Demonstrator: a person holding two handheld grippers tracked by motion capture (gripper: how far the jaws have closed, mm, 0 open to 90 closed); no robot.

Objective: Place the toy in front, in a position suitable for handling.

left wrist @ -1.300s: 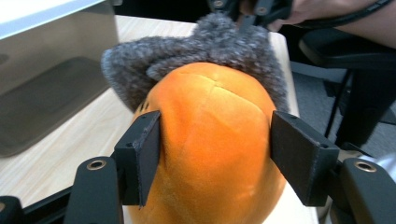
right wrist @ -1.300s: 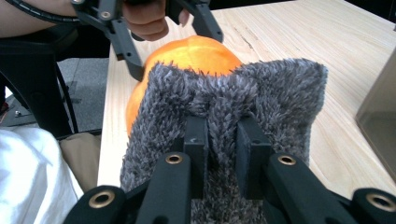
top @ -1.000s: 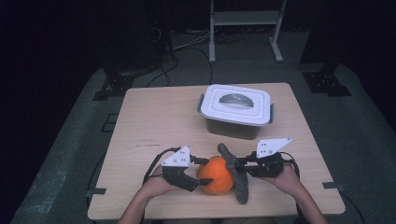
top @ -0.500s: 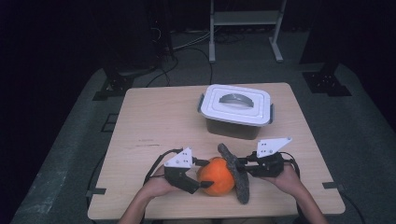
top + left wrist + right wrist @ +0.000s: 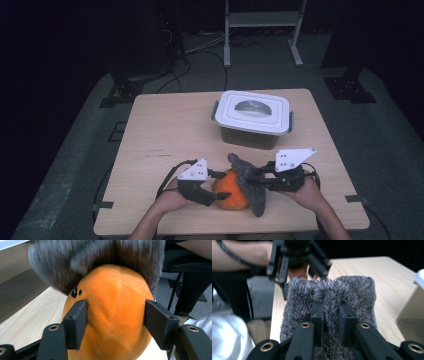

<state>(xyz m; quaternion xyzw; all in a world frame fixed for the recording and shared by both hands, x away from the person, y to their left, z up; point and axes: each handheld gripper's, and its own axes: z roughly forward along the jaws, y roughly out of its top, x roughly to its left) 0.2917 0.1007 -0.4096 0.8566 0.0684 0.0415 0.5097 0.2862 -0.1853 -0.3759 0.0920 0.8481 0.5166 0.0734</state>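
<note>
An orange plush ball [image 5: 230, 194] rests on the wooden table [image 5: 170, 130] near its front edge. My left gripper [image 5: 218, 186] is shut on it from the left; in the left gripper view the jaws press both sides of the orange plush [image 5: 115, 302], which has small black marks. A grey fuzzy cloth [image 5: 252, 196] drapes over the ball's right side and top [image 5: 95, 257]. My right gripper [image 5: 256, 182] is shut on a fold of that cloth [image 5: 329, 290], pinched between its jaws [image 5: 330, 312].
A lidded plastic box [image 5: 252, 117] with a white lid stands at the back middle of the table; its corner [image 5: 412, 310] shows in the right gripper view. Bare wood lies to the left. A metal stand [image 5: 262, 20] and cables sit on the floor behind.
Both grippers and the plush have shifted only slightly near the front edge. Both holds are unchanged.
</note>
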